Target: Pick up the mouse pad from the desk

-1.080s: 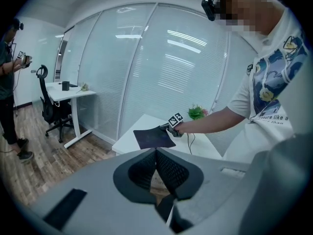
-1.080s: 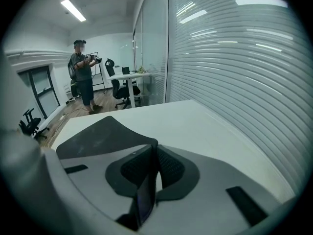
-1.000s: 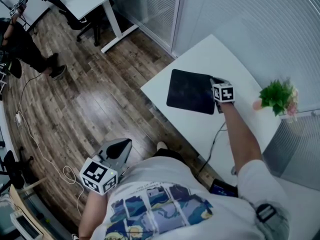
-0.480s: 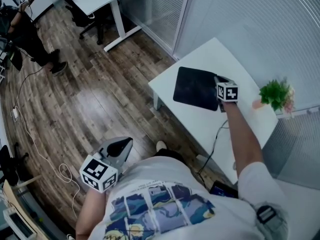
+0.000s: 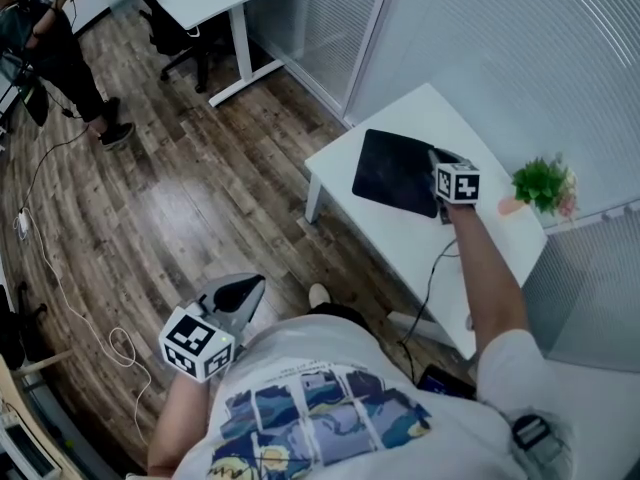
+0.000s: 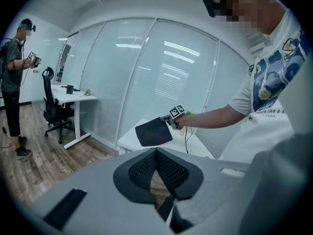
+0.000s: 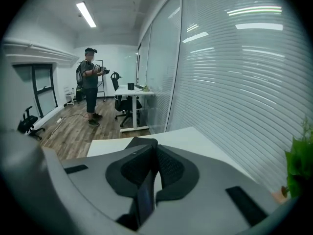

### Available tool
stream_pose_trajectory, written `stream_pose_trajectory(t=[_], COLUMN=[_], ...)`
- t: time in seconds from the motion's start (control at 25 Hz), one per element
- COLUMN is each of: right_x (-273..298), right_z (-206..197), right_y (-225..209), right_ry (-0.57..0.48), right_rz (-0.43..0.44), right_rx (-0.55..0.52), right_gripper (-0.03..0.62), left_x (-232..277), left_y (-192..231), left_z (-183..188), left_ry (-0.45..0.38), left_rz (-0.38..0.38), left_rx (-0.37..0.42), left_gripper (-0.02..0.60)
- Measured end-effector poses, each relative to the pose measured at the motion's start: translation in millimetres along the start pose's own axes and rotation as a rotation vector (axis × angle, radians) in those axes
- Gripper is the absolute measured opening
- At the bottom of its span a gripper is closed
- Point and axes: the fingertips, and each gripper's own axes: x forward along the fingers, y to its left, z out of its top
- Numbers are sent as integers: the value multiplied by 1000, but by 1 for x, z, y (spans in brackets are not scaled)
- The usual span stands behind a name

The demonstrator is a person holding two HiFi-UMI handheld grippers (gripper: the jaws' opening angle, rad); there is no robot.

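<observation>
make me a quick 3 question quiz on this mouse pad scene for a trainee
1. True or false: the mouse pad lies flat on the desk.
2. Pick one: what stands on the desk's far end, beyond the person's outstretched arm? A a plant, B a laptop, C a mug.
3. Fill in: the ___ claw is shut on the mouse pad's edge.

Key
1. False: the left gripper view shows it tilted in the air, clear of the desk.
2. A: the plant.
3. Right: the right claw pinches the pad, which shows edge-on between its jaws.
</observation>
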Motion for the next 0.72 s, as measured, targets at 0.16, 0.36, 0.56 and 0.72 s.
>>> stream_pose_trajectory(t=[0.16,0.36,0.56,0.72], right_x=[-22,-49,-78,-103], right_z=[13,32,55,74], right_y=[18,39,61,78], right_ry=[-27,-65,-96,-126], right_rz=[-4,5,7,5], right_rx=[-4,-19,-33,-28], right_gripper=[28,26,26,26], left_x=[-19,-38,-63,-85], left_y=[-4,-8,-10,-12], left_z=[-12,-23,-32,-41], left_ry=[-8,-23,-46,-59], left_rz=[-11,-19,-21,-24], left_rx=[-4,-7,-5,-4], left_gripper=[3,3,3,3])
